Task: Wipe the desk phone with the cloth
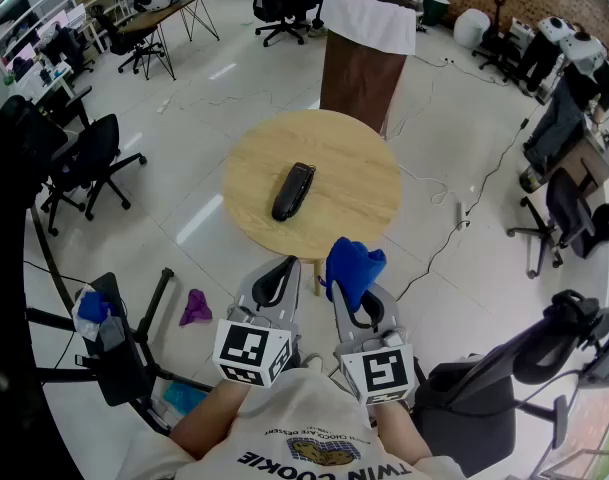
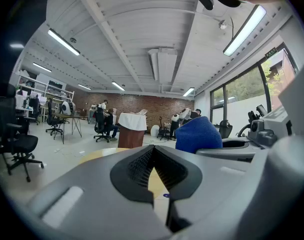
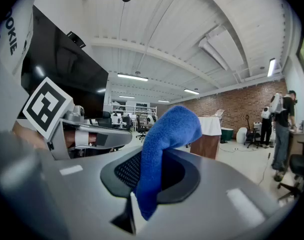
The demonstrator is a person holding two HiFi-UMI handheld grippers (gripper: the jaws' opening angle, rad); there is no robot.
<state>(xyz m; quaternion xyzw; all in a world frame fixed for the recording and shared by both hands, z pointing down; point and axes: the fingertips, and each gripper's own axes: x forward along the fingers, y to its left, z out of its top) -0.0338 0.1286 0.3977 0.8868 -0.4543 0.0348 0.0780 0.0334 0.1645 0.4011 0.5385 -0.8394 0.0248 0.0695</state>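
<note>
A black desk phone handset lies on the round wooden table, a little left of its middle. My right gripper is shut on a blue cloth, held short of the table's near edge. The cloth stands up from between the closed jaws and folds over at the top. My left gripper is beside it, shut with nothing between its jaws. From the left gripper view the blue cloth shows to the right. Both grippers point almost level toward the table.
A brown lectern with a white cloth stands behind the table. Office chairs are at the left and a dark chair at the right. A purple rag lies on the floor, and a cable runs right of the table.
</note>
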